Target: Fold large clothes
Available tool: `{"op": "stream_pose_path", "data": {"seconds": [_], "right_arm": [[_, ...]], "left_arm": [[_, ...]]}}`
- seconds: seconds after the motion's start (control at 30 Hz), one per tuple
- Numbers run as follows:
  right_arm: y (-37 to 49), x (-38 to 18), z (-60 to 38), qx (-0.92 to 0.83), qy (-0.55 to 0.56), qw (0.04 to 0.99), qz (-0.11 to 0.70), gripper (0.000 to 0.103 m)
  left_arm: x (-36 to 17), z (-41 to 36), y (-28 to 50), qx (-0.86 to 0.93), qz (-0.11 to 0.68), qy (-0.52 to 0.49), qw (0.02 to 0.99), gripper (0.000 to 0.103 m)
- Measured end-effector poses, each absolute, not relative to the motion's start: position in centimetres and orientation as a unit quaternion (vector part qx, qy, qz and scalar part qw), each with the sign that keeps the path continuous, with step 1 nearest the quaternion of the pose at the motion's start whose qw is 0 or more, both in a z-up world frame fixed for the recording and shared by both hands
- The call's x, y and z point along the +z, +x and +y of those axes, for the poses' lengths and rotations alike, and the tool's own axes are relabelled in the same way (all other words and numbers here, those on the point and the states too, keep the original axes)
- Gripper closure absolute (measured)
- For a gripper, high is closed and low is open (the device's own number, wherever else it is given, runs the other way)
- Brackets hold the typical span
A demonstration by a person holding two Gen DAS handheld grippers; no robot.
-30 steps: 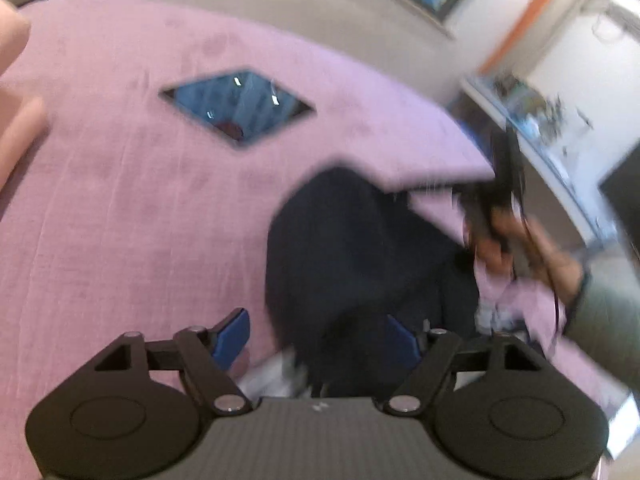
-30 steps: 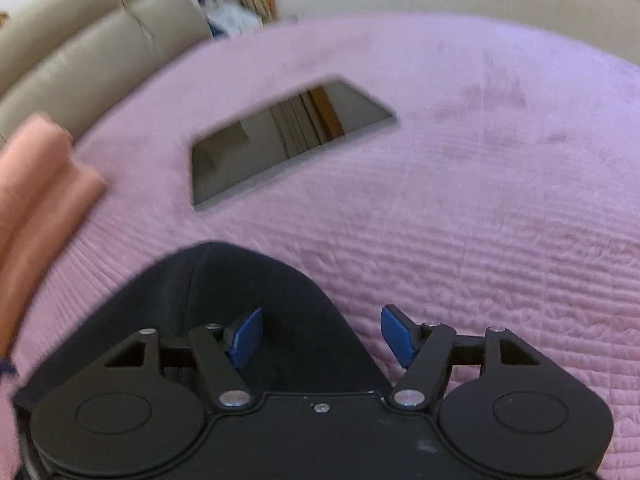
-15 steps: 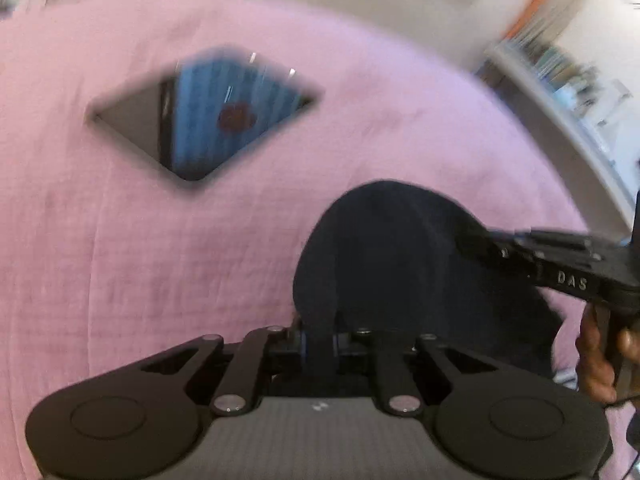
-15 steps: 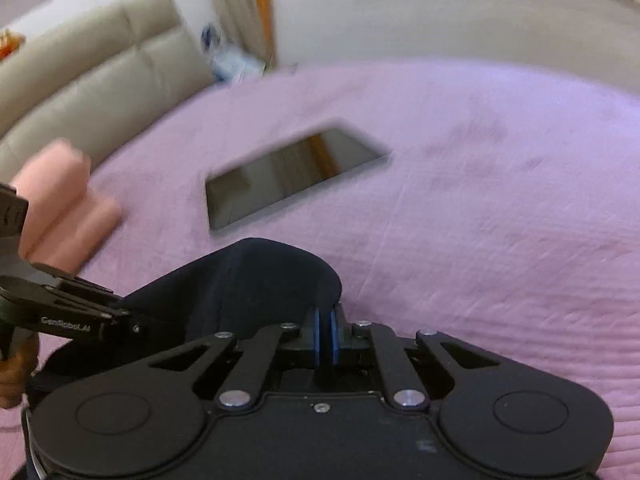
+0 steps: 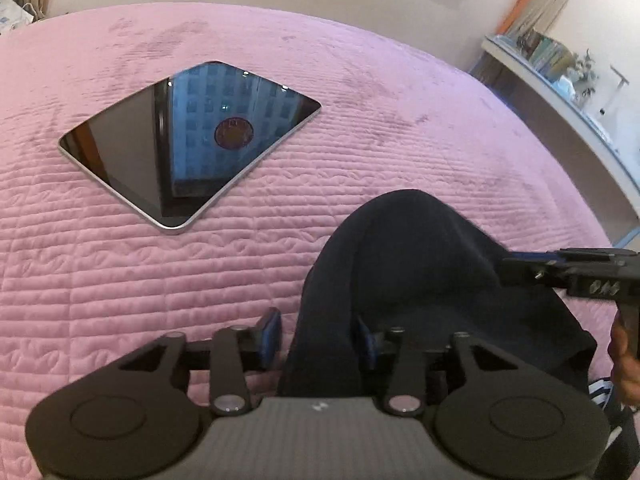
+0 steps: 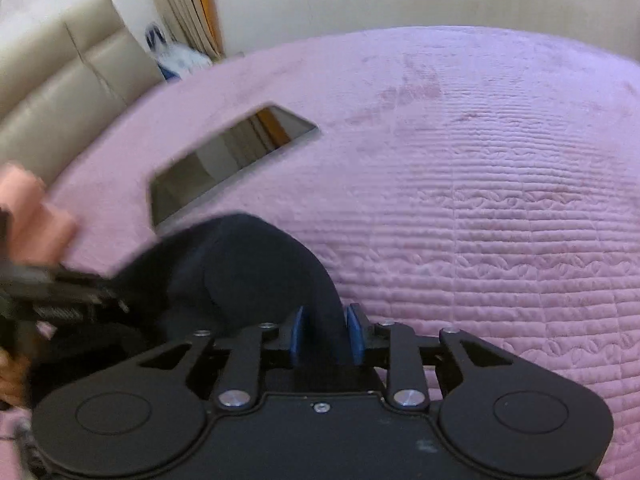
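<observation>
A dark navy garment (image 5: 420,264) lies bunched in a rounded fold on the pink quilted bedspread (image 5: 120,280). My left gripper (image 5: 318,340) straddles its near left edge. Its jaws are opening: the cloth rests against the right pad, and the left pad stands clear of it. In the right wrist view the same garment (image 6: 256,264) runs as a strip between the blue pads of my right gripper (image 6: 326,334), whose jaws are also opening and loose around it. Each view shows the other gripper at the garment's far side: the right gripper (image 5: 568,272), and the left gripper (image 6: 60,292).
A dark tablet (image 5: 192,148) lies flat on the bedspread beyond the garment, and shows as the tablet (image 6: 228,160) in the right view. A peach folded cloth (image 6: 32,216) sits near the beige headboard (image 6: 60,92). A shelf with books (image 5: 560,92) runs along the right wall.
Both grippers went from open to pinched shut on the garment's edge, and their jaws have now parted again. The left gripper came in over the garment, closer to the tablet.
</observation>
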State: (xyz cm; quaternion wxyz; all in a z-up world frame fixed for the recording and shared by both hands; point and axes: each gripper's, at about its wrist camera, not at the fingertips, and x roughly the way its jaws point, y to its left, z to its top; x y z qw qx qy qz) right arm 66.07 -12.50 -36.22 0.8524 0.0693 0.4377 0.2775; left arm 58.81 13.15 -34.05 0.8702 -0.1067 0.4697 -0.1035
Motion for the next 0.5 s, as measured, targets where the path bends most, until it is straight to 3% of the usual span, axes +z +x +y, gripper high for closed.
{"op": "stream_pose_path", "data": {"seconds": [0.03,0.07,0.23,0.27,0.3,0.33,0.5], "right_arm": [[66.3,-36.1,-13.1,0.281,0.08,0.852,0.435,0.046],[66.7,-35.9,-13.3,0.277,0.081,0.854,0.433,0.028],[68.7,-37.0,-12.1,0.293,0.099,0.823,0.476,0.027],[69.0,-37.6,-11.5,0.297,0.097,0.817,0.485,0.045],[69.0,-38.1,-10.8,0.297,0.086,0.814,0.492,0.081],[68.7,-38.1,-10.3,0.304,0.077,0.811,0.493,0.087],[63.2,-33.5,-10.4,0.341,0.005,0.844,0.413,0.09]], "left_arm": [[-33.8,13.6,58.6,-0.104,0.465,-0.109,0.872,0.059],[-33.5,13.8,58.4,-0.108,0.461,-0.116,0.873,0.059],[-34.5,13.8,59.8,-0.146,0.475,-0.162,0.853,0.059],[-34.8,13.6,60.0,-0.149,0.481,-0.163,0.849,0.062],[-35.0,13.1,60.1,-0.146,0.481,-0.148,0.852,0.07],[-34.8,12.4,59.7,-0.145,0.475,-0.117,0.86,0.096],[-30.4,11.7,54.6,-0.162,0.391,-0.088,0.902,0.097]]}}
